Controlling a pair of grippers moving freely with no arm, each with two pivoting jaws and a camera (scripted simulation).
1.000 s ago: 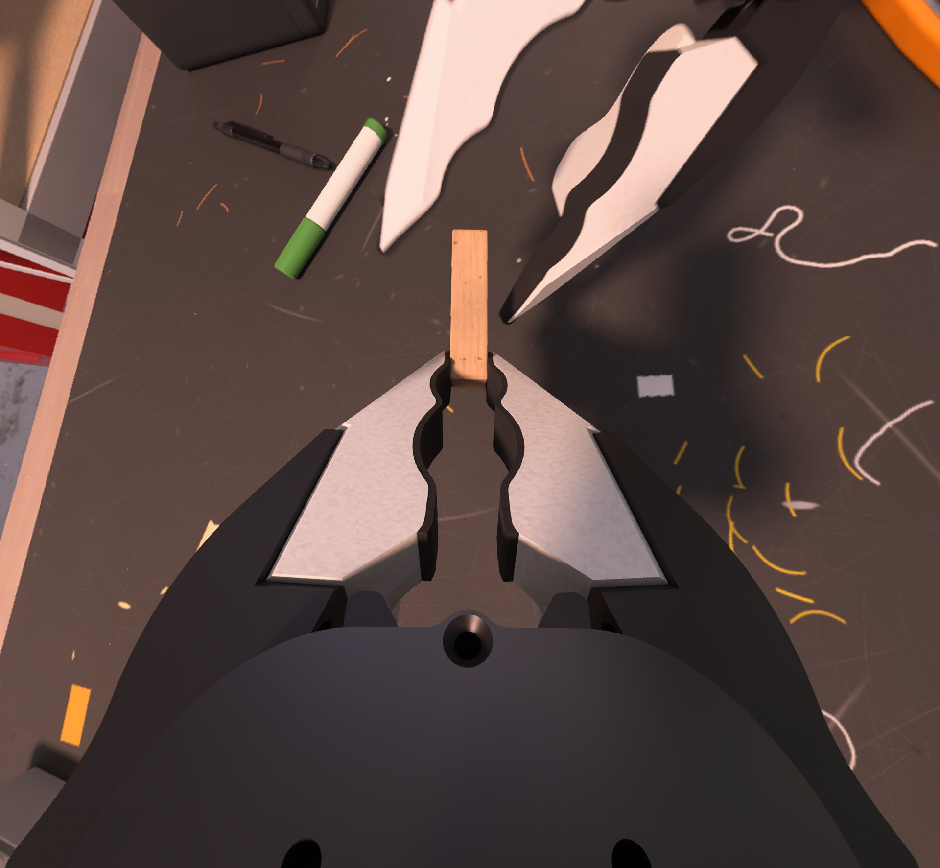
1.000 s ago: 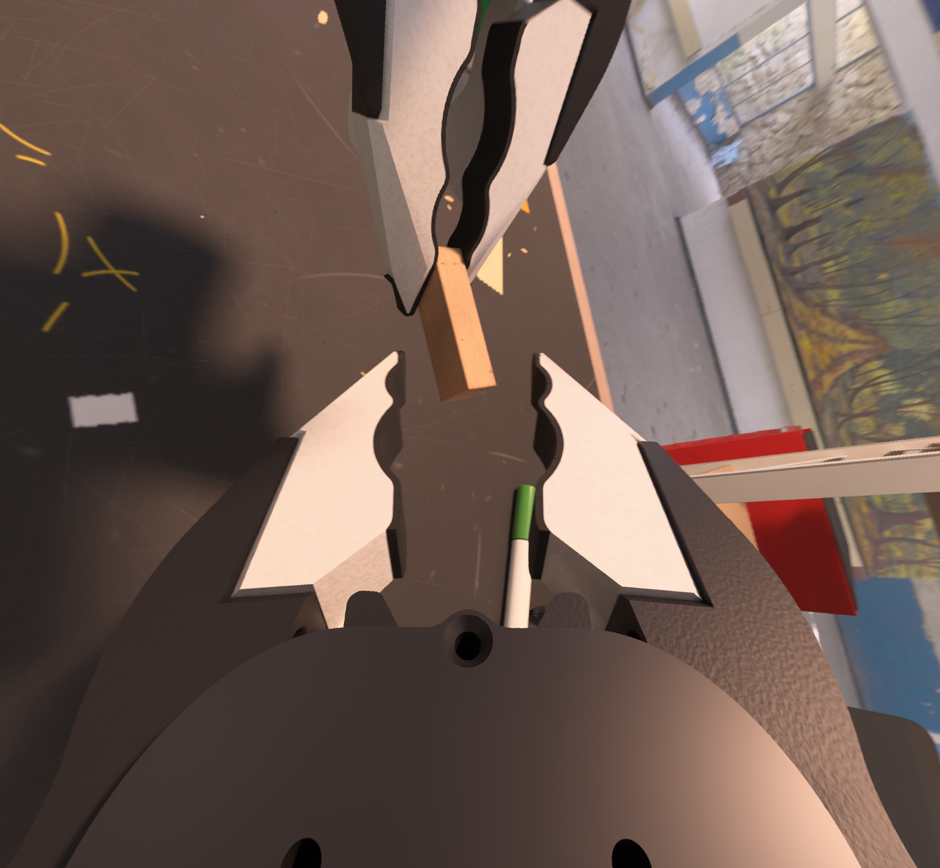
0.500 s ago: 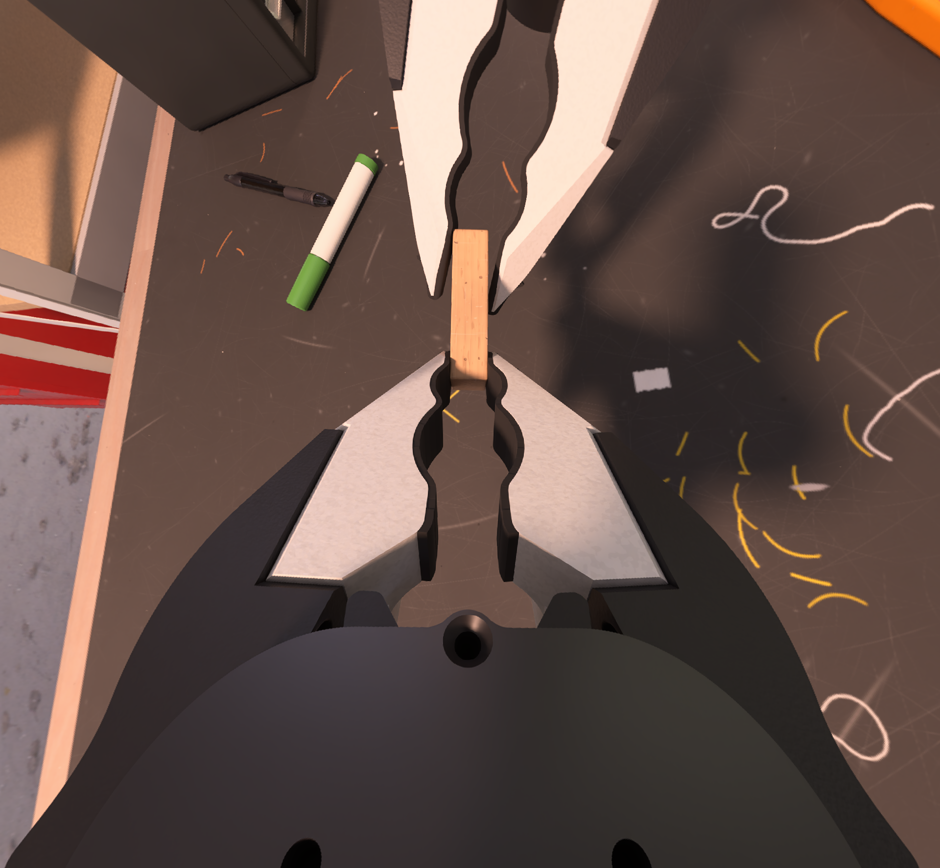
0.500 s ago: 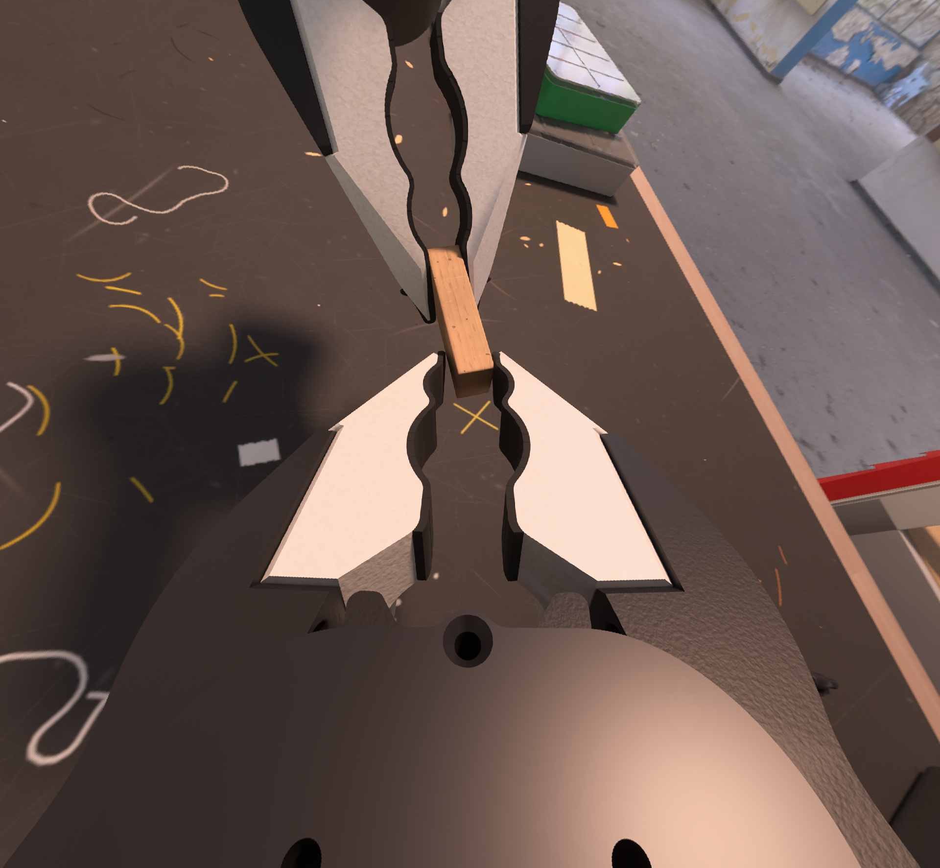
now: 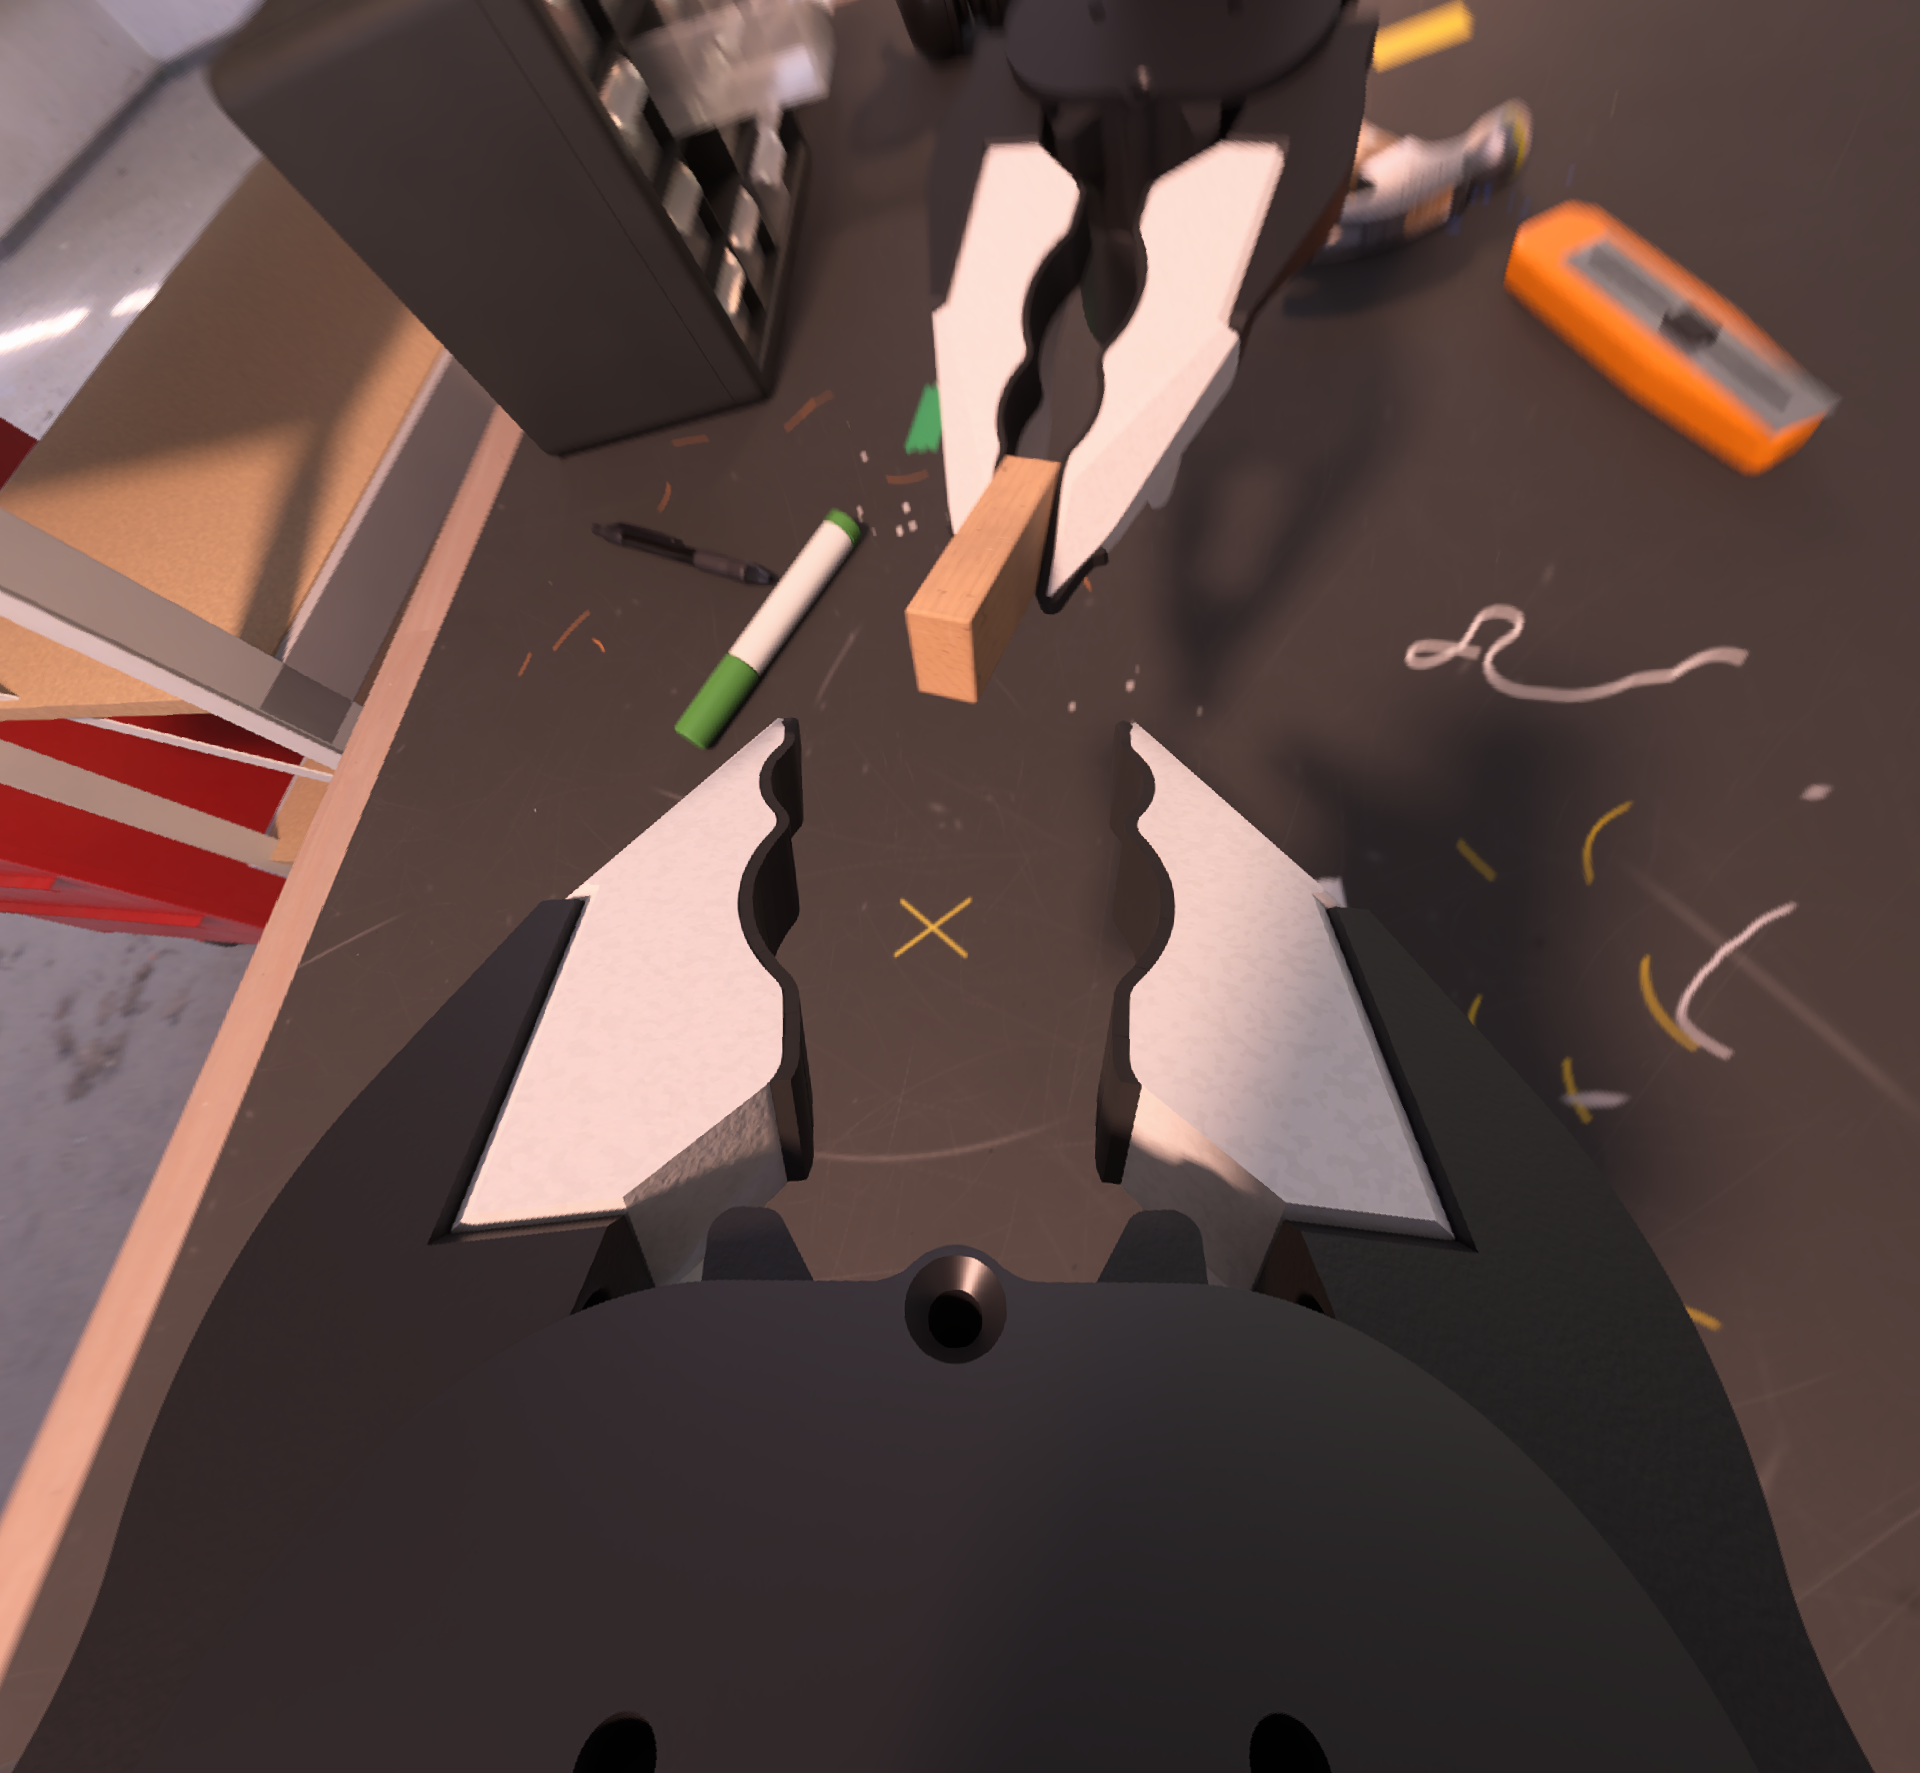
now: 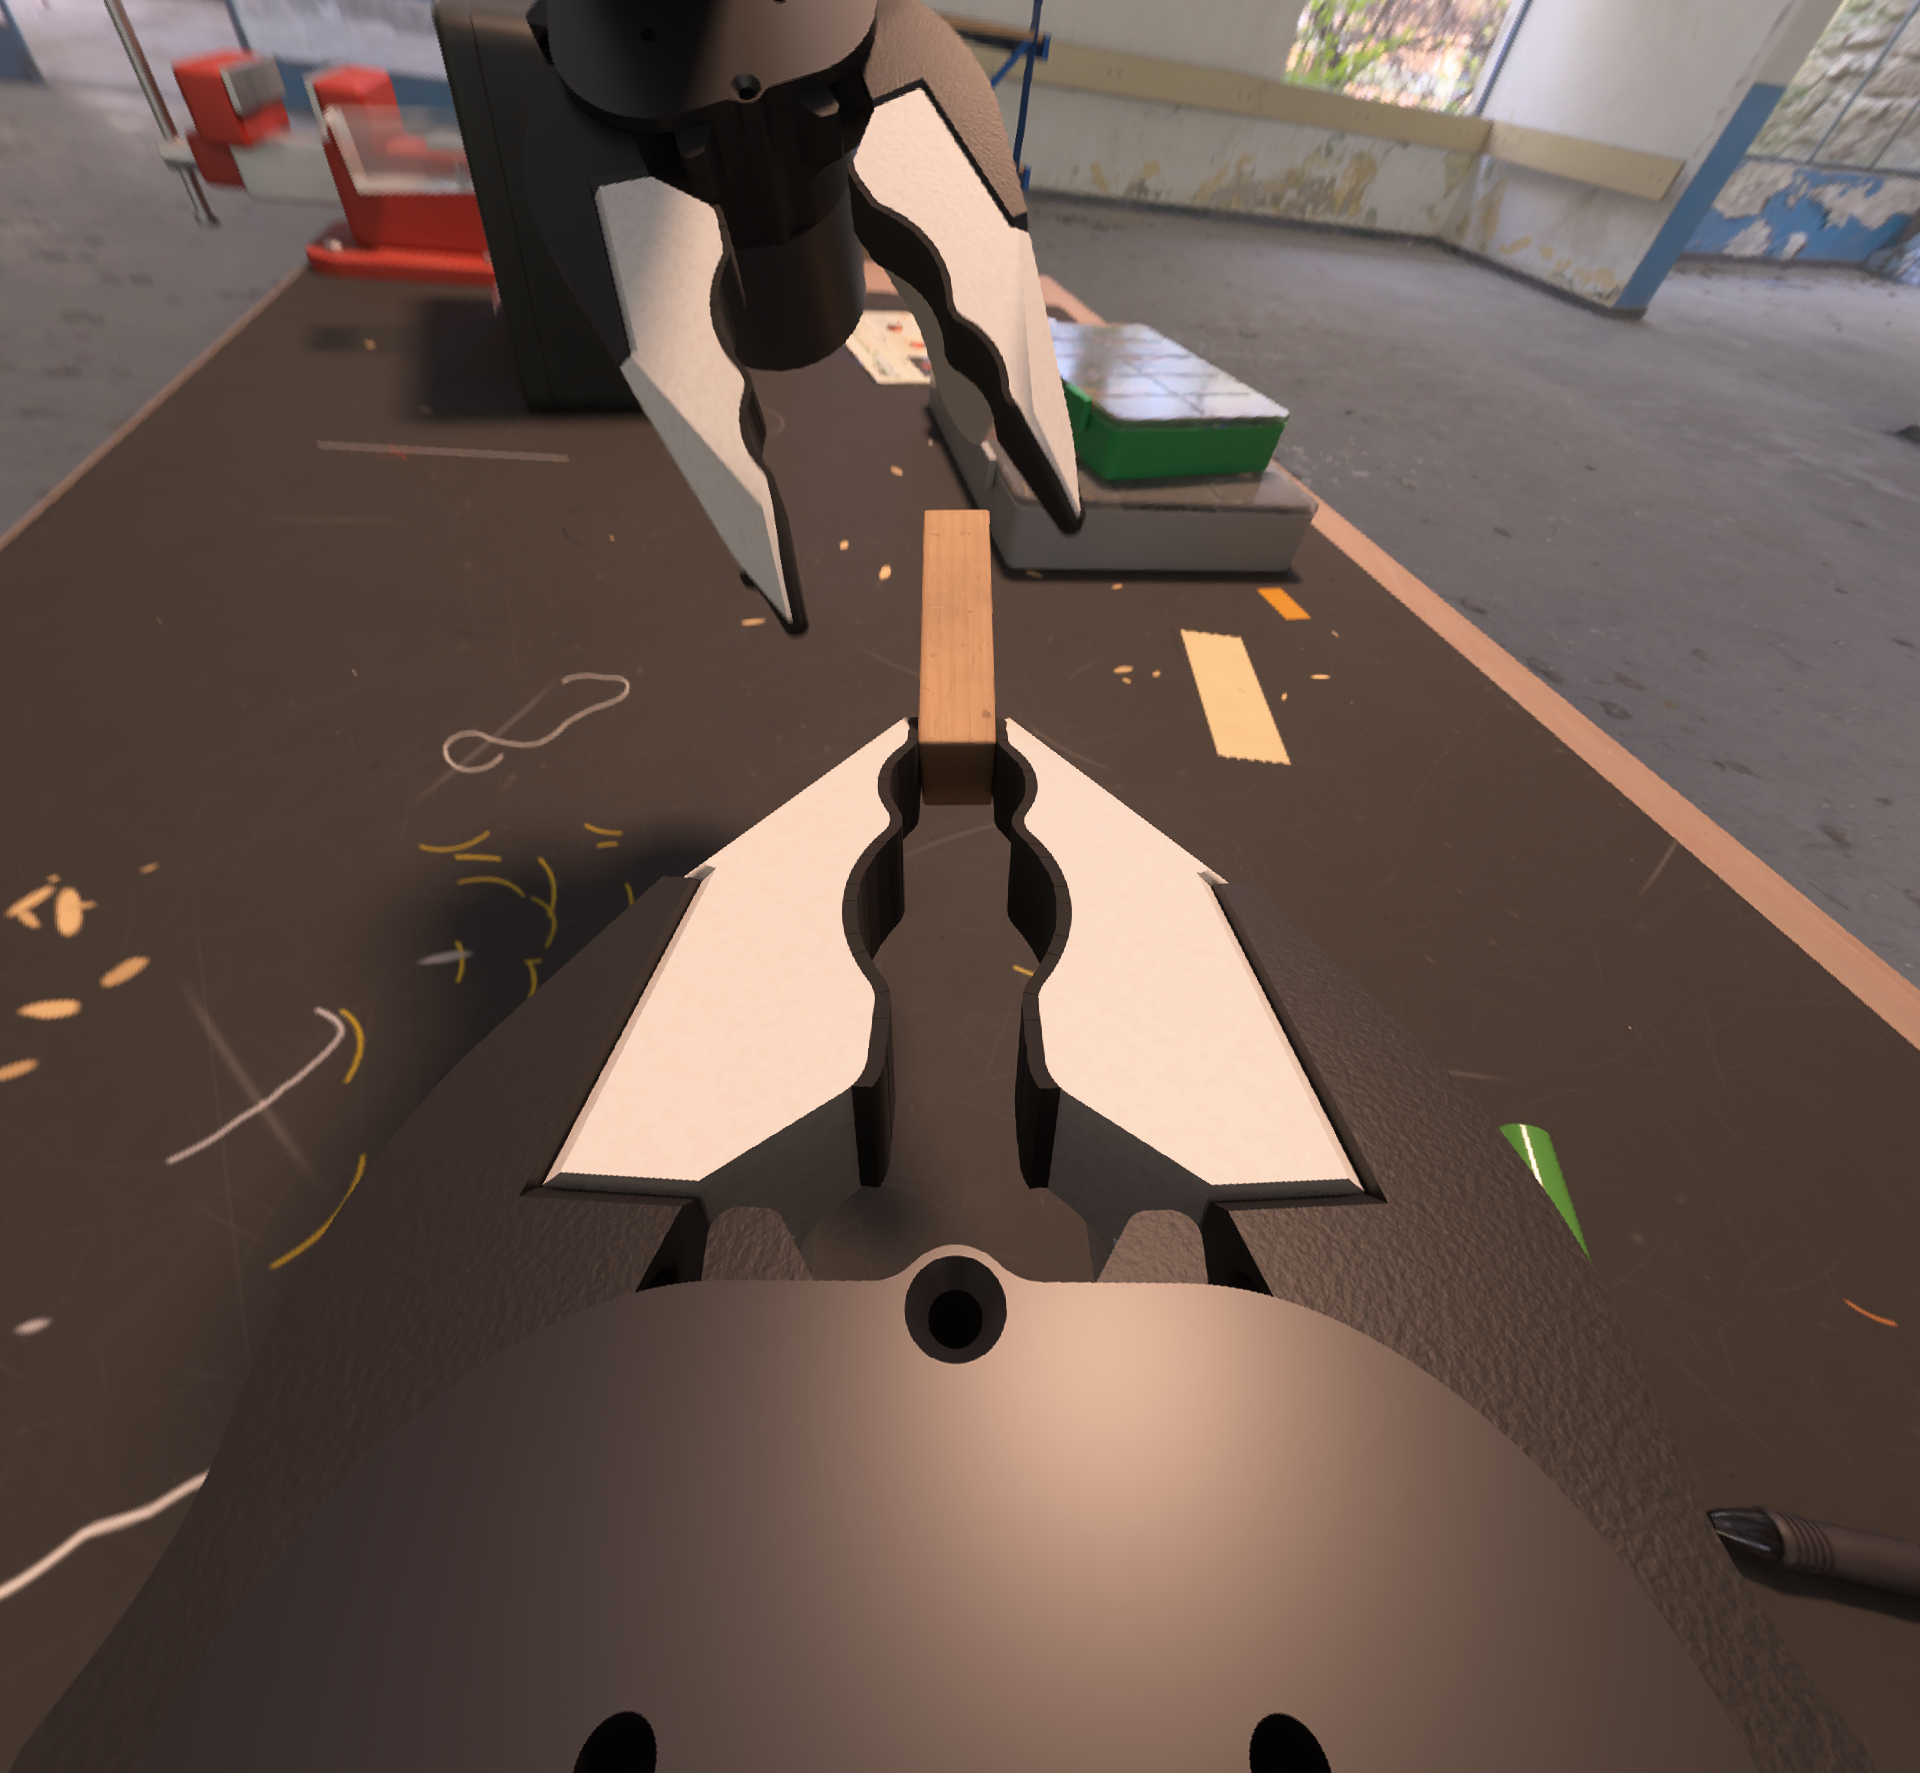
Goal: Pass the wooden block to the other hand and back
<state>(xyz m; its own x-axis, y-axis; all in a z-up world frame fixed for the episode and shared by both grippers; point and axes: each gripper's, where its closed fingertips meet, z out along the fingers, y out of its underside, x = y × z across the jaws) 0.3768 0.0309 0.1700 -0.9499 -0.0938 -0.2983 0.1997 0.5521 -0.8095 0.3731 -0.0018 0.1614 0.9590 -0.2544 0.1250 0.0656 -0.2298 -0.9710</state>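
Observation:
The wooden block (image 6: 956, 643) is a slim light-brown bar held above the dark table. My right gripper (image 6: 956, 731) is shut on its near end, and the block points straight ahead. In the left wrist view the block (image 5: 982, 580) sticks out of the right gripper (image 5: 1023, 544), tilted down towards me. My left gripper (image 5: 958, 731) is open and empty, a short way back from the block's free end. In the right wrist view the left gripper (image 6: 928, 570) hangs with its jaws spread on either side of the block's far end, not touching it.
A green-and-white marker (image 5: 774, 627) and a black pen (image 5: 686, 549) lie left of the block. A black drawer cabinet (image 5: 520, 165) stands behind them. An orange box (image 5: 1662, 336) lies at the right. A green-lidded case (image 6: 1174, 414) sits near the table edge (image 6: 1558, 736).
My left gripper has opened, let go of the block and drawn back. My right gripper keeps the block shut in its jaws and now holds it alone.

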